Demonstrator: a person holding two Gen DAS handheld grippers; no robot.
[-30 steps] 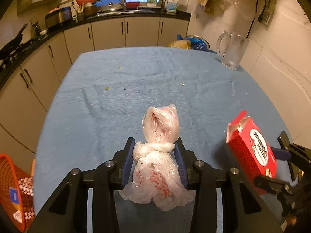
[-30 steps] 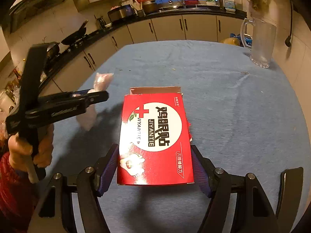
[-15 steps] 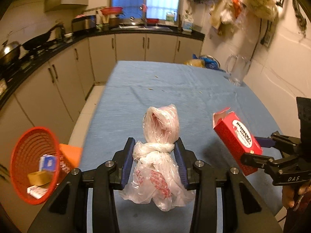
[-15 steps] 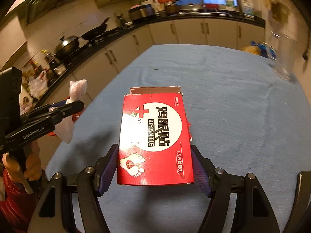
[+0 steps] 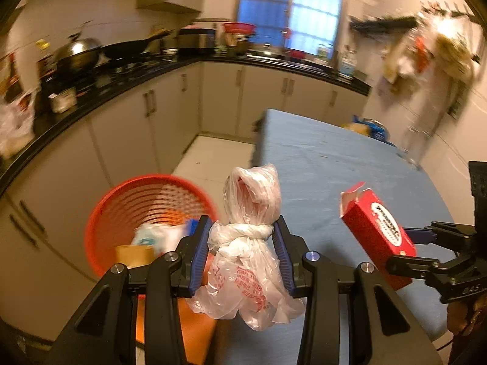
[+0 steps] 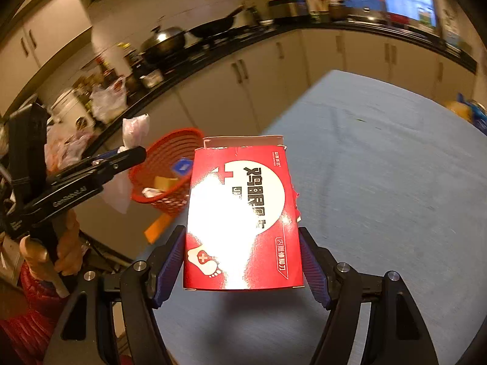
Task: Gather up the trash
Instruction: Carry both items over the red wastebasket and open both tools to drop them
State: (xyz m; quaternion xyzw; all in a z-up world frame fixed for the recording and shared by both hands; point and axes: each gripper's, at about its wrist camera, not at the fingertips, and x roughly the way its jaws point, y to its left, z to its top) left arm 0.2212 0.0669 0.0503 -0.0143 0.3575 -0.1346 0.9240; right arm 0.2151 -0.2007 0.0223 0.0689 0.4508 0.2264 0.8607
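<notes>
Left gripper (image 5: 242, 254): jaws partly closed on the knotted plastic bag (image 5: 246, 249), carried off the worktop (image 5: 328, 164) edge; red basket (image 5: 100, 222) at 9 o'clock, below. Right gripper (image 6: 243, 261): jaws wide, clamped on the red box (image 6: 243, 219), basket at 10 o'clock. Risk: early release drops either item on the floor; the slippery bag may slide out.

Knotted clear plastic bag (image 5: 248, 243) with red print, pinched at the knot, held over the table's left edge. Red carton (image 6: 243, 213), top flap torn open, carried tilted above the blue table (image 6: 380, 182). Red mesh basket (image 5: 146, 210) sits off the table's left edge, scraps inside.
</notes>
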